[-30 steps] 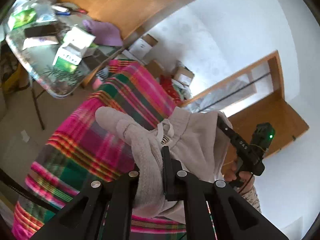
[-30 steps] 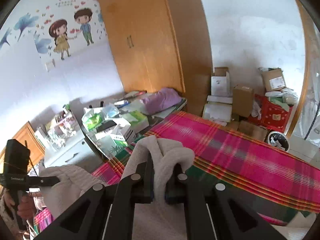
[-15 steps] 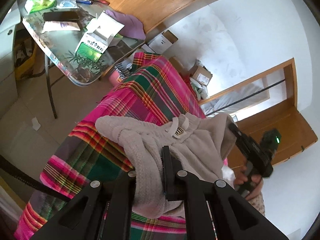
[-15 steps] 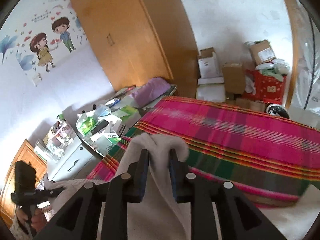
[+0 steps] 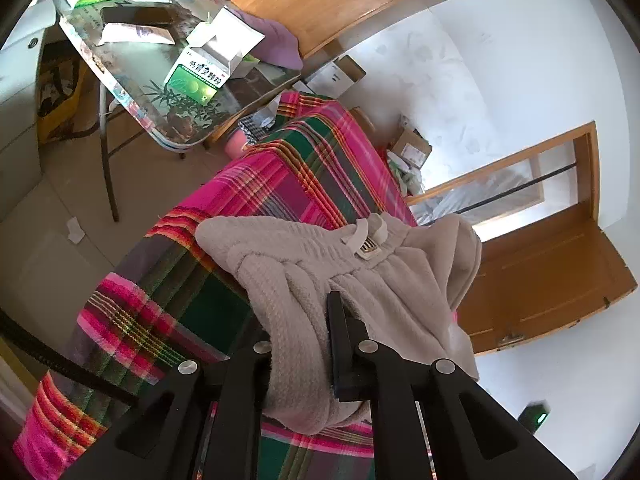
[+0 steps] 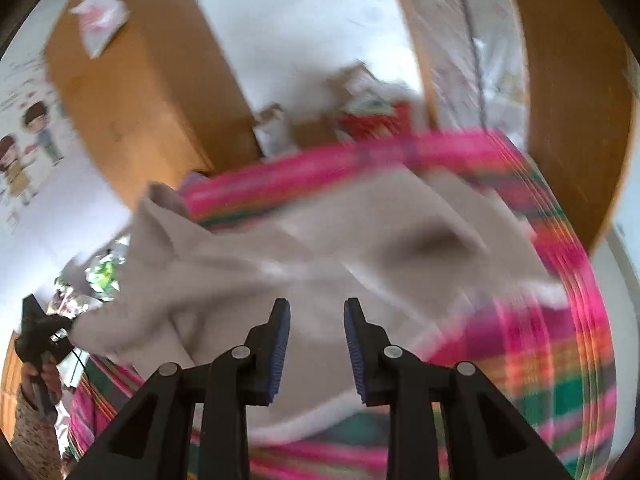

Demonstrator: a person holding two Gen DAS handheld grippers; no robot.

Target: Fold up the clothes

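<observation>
At the far left of the left wrist view, a glass-topped counter [image 5: 132, 76] is seen, loaded with a green-and-white carton [image 5: 200, 76] and a purple cloth [image 5: 276, 46]. Beside it, a bed under a pink-and-green plaid cover [image 5: 288, 176] is shown. A beige knitted garment [image 5: 360, 276] is draped over the cover's near part, and a thick fold of it is clamped between the narrow jaws of the left gripper [image 5: 298, 344] (a drawstring and a small label are visible at the waistband). To the right, a wooden door [image 5: 540, 276] stands open.

In the blurred right wrist view, the same garment [image 6: 320, 248] is spread on the plaid cover [image 6: 560, 340]. The right gripper [image 6: 316, 320] hangs above it with jaws that have just been opening; nothing is pressed between its blue pads [image 6: 280, 344].
</observation>
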